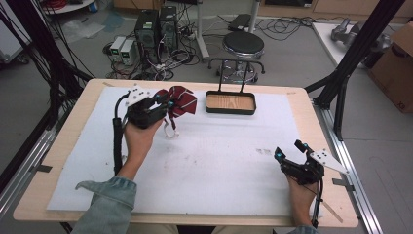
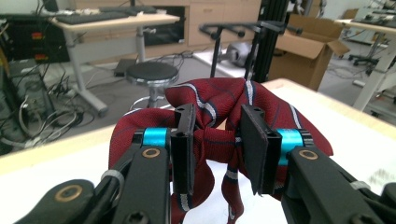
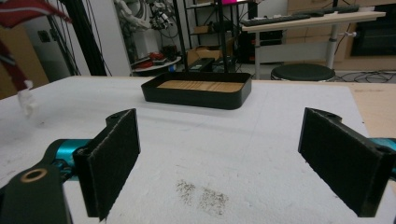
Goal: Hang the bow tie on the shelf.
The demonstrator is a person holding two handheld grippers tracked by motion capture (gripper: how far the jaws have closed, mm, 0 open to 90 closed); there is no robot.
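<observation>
A dark red bow tie with white stripes (image 1: 182,101) hangs above the white mat at the back left, held by my left gripper (image 1: 168,103). In the left gripper view the jaws of that gripper (image 2: 217,149) pinch the bow tie's (image 2: 215,100) knot, and its straps dangle below. A white clip (image 1: 170,130) on the strap hangs down to the mat. My right gripper (image 1: 287,150) rests low at the front right of the mat, open with nothing between its jaws (image 3: 233,158). A black tray with a wooden floor (image 1: 230,103) sits at the back middle; its rim (image 3: 196,99) lies ahead of the right gripper.
A white mat (image 1: 219,156) covers most of the wooden table (image 1: 58,161). Black frame posts (image 1: 350,53) stand at the right back corner. A stool (image 1: 242,46) and computers (image 1: 156,29) are on the floor beyond the table. A cardboard box (image 1: 397,58) sits far right.
</observation>
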